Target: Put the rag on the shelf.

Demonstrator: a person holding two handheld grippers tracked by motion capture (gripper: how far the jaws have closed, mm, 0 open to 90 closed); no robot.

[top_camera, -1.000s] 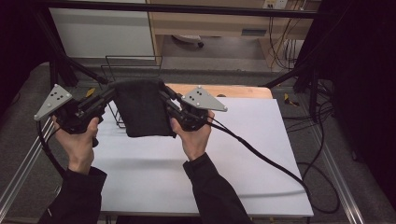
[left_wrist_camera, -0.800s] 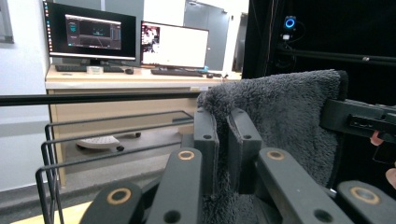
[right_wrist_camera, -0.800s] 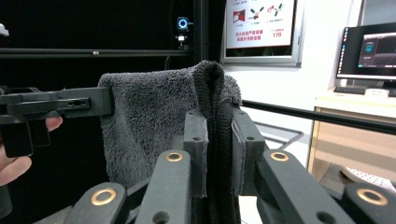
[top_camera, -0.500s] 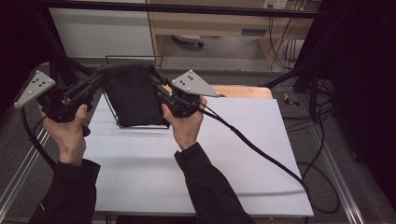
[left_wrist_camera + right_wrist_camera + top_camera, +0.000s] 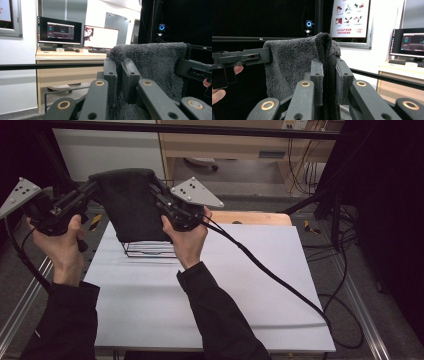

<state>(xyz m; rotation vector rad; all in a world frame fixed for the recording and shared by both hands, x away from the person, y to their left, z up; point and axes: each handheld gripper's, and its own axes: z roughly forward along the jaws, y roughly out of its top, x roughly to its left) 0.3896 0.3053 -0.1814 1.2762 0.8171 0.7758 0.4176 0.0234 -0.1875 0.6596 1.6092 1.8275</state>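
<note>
Fingers (image 5: pixel 317 75) of our right gripper (image 5: pixel 329 82) are pinched tight on a corner of the dark grey towel (image 5: pixel 132 205), its folded edge squeezed between the pads and poking up above them. Over on our left gripper (image 5: pixel 119 77), the two fingers (image 5: pixel 110 75) stand nearly pressed together, clamping the towel's other top corner, with the fluffy cloth spreading off to one side of them. From the high view, we've got the towel stretched between the left gripper (image 5: pixel 75 202) and the right gripper (image 5: pixel 160 200), hanging down like a curtain, held up in the air above the far left part of the white table (image 5: pixel 240 285). Its lower edge dangles just above a black wire rack (image 5: pixel 150 251) that sits on the table, and we can't tell whether cloth and rack touch. Our left hand (image 5: pixel 62 237) is off the table's left edge, our right hand (image 5: pixel 187 240) is above the table beside the rack, and the right gripper's black cable (image 5: pixel 270 275) trails across the table toward its near right corner.
</note>
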